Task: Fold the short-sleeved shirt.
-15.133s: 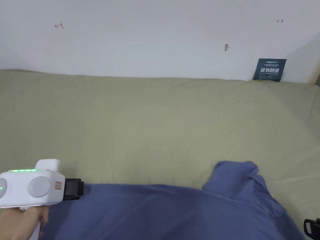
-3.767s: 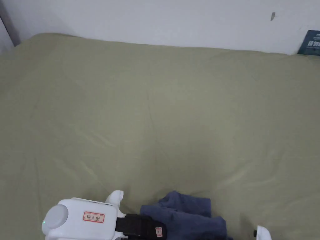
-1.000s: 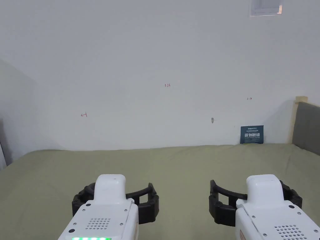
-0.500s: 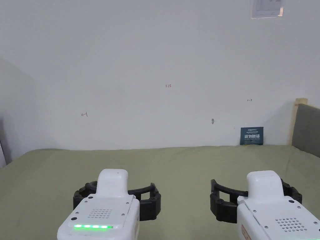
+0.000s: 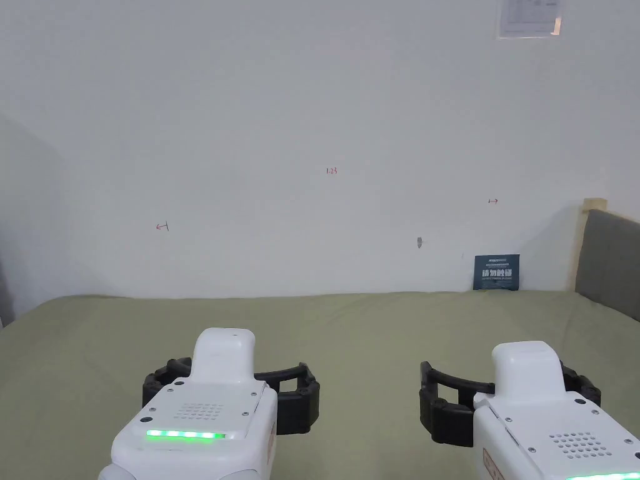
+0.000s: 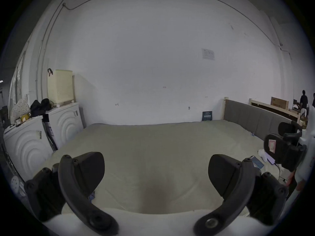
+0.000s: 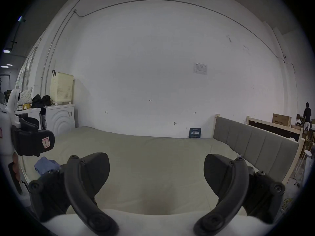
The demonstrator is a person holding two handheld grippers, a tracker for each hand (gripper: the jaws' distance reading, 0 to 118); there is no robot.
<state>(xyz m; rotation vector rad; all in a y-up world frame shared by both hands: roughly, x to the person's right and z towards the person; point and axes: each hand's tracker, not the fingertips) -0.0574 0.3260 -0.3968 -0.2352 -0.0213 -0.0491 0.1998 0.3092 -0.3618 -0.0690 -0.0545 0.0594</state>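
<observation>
- Shirt (image 7: 44, 164): a small blue bunch on the bed, its lower edge hidden behind the right gripper's own jaw; folds cannot be judged.
- Left gripper (image 5: 229, 392): white body cut off by the head view's bottom edge.
- Right gripper (image 5: 507, 400): body cut off at bottom and right edges.
- Card (image 5: 496, 272): print too small to tell.

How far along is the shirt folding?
It looks about finished. The blue shirt lies in a small bundle on the green bed. Nothing is in hand: the left tongs and right tongs are open, held level above the bed. How tidy the fold is, I can't tell.
</observation>
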